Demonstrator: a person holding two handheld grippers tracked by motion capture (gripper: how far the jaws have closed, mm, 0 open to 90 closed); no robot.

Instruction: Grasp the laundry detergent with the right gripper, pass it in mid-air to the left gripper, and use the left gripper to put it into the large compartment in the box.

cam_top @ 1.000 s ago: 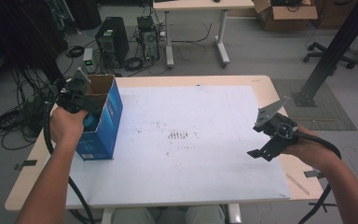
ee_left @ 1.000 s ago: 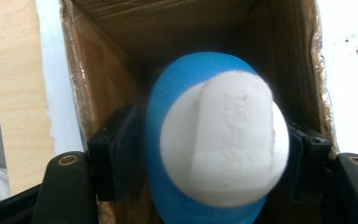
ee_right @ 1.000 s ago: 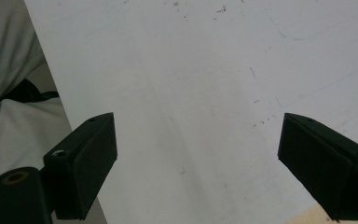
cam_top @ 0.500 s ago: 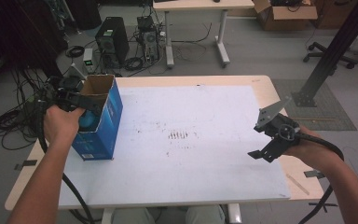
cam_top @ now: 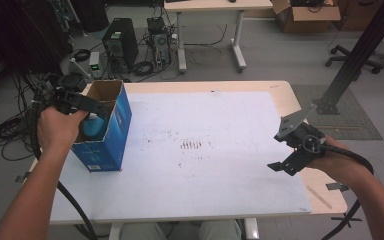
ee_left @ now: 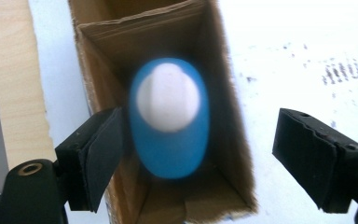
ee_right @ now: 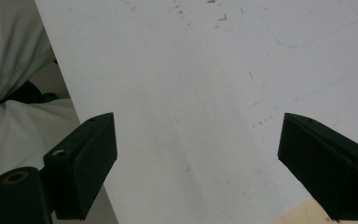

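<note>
A blue bottle (ee_left: 170,123) with a white cap stands upright inside an open-topped cardboard box (cam_top: 105,131) with blue outer walls. The box stands upright on the white board near the table's left edge.

Black hand-held gripper (cam_top: 300,150) with grey three-cornered plate, black cable.

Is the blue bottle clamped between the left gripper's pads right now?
No: in the left gripper view the blue bottle sits down in the cardboard box, and the left gripper stands open, its pads clear of it.
</note>
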